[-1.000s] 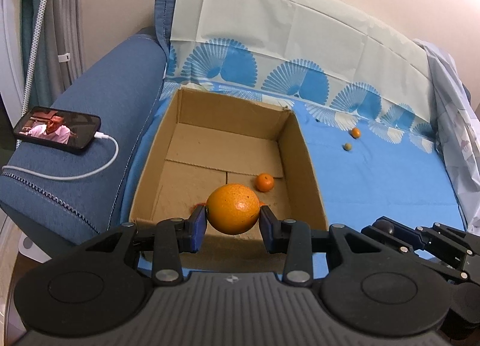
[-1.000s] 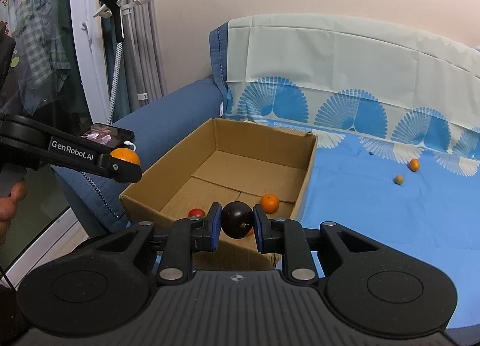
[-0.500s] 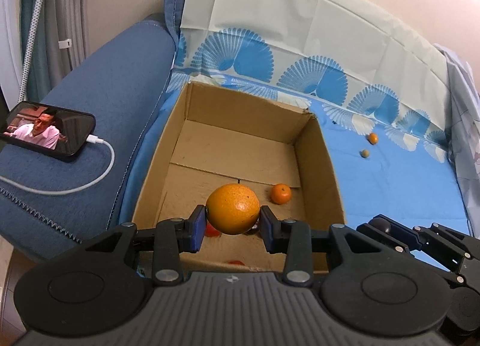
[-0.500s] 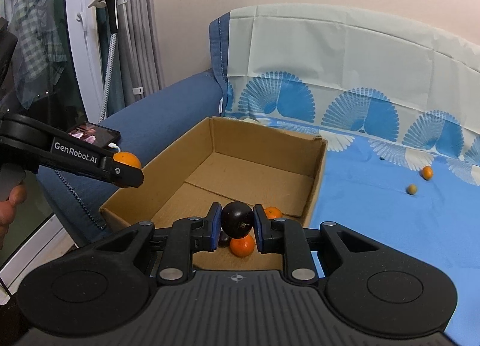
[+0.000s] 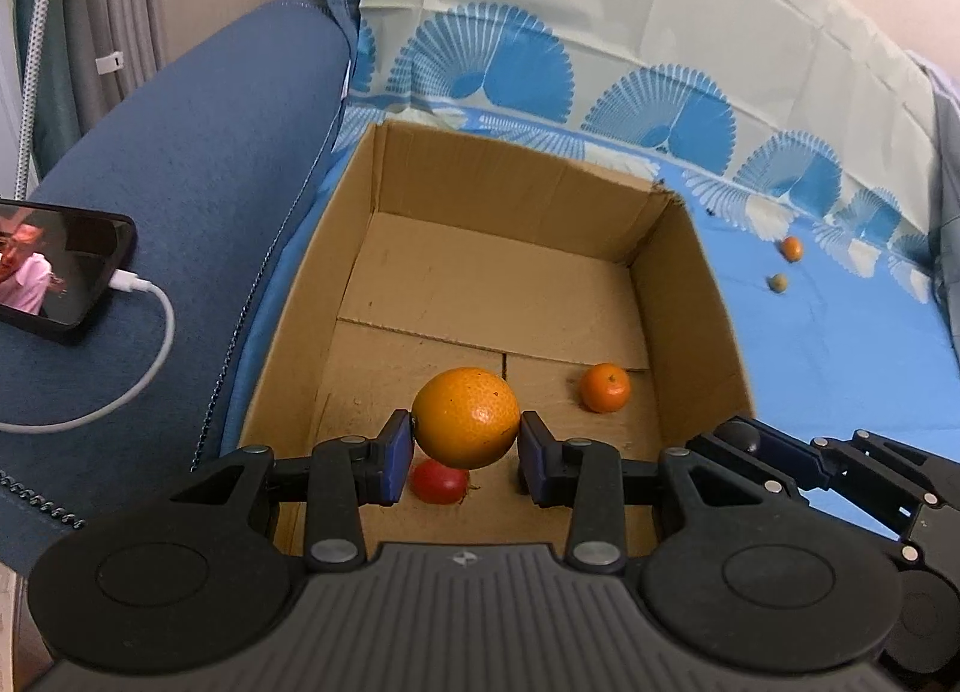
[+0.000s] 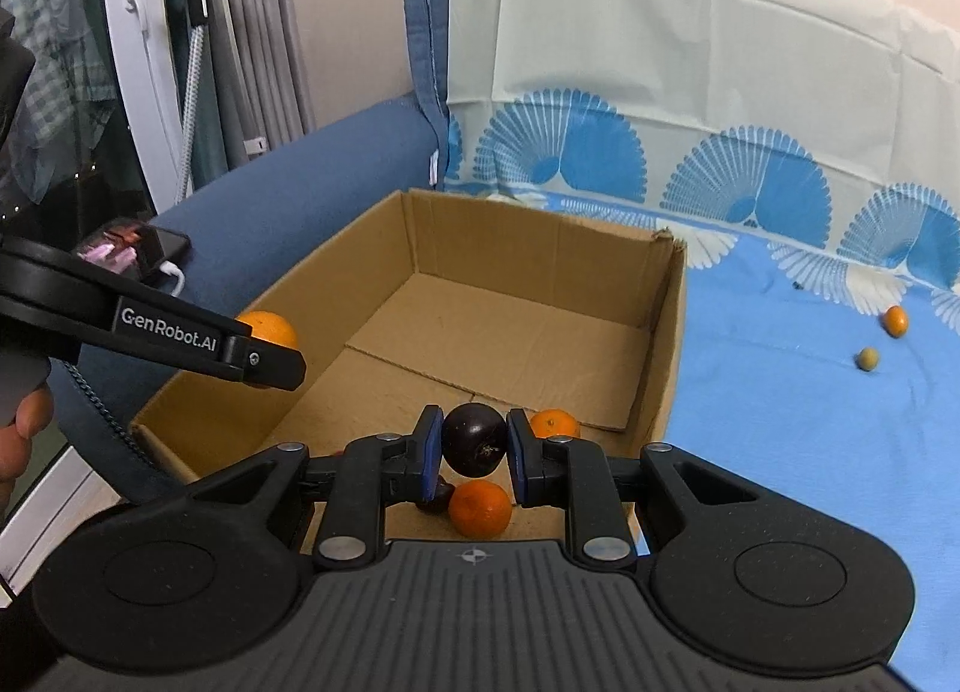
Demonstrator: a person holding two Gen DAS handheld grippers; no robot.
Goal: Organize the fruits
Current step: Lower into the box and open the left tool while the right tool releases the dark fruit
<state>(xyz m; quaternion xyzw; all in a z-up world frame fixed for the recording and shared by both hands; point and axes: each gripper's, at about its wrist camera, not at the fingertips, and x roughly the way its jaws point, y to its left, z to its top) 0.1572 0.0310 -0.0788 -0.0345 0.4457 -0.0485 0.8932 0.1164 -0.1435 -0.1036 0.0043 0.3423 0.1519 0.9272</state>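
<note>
Fruits: left claw [image 5: 465, 452] grips orange [image 5: 465, 417], right claw [image 6: 470, 457] grips dark plum [image 6: 473, 439], both above cardboard box [image 5: 684, 296] near end. Lower inside box, release onto bare floor, clear of tangerine [image 5: 605, 388].

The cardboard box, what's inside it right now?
On the cardboard box floor: two small oranges, a red fruit and a partly hidden dark fruit. The grippers cover the near end.

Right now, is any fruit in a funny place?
Yes. Two little fruits, a small orange one and a greenish one, lie loose on the blue sheet, far outside the cardboard box where the others sit.
</note>
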